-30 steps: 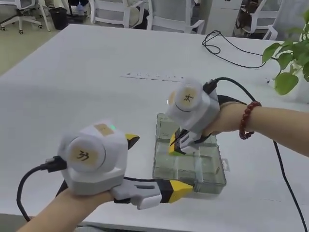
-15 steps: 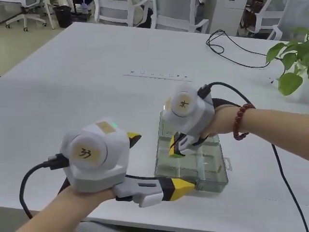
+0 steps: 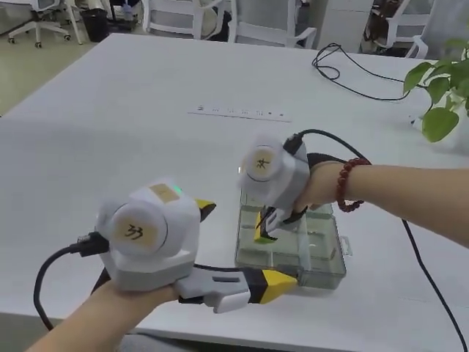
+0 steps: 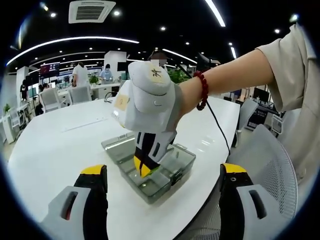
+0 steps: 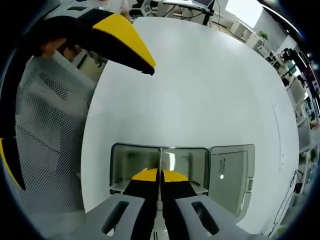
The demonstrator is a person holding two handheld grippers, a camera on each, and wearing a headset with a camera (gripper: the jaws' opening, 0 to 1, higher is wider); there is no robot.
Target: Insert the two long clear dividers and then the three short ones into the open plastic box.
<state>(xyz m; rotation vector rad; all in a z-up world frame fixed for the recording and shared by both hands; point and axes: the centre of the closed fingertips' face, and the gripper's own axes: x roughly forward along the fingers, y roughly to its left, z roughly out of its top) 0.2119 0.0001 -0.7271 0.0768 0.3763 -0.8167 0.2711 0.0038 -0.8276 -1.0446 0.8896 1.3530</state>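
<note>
Left gripper is nearest, low in the head view. Its jaws are spread wide and grasp nothing. One yellow tip sits just beside the near-left corner of the open plastic box, and the other tip is up and to the left of the box. Can't tell if the lower tip touches the box wall.

The box sits on the white desk, straight ahead of the left gripper and directly under the right gripper. Its lid is folded flat open, to the right of the jaws in the right gripper view.

Right gripper points down into the tray with its yellow tips inside the rim, left of the tray's centre. Its jaws are clenched, with only a hairline gap between them. In the right gripper view a thin clear divider stands on edge in that gap and runs straight ahead across the tray to the far wall. It looks pinched between the tips. Can't tell if it's a long or a short one.

The wrist behind the right gripper wears a red bead bracelet.

Beyond the right gripper, a thin pale strip lies on the desk, too small to identify. Further right are a looped black cable and a green plant. Office chairs stand past the far edge of the desk.
</note>
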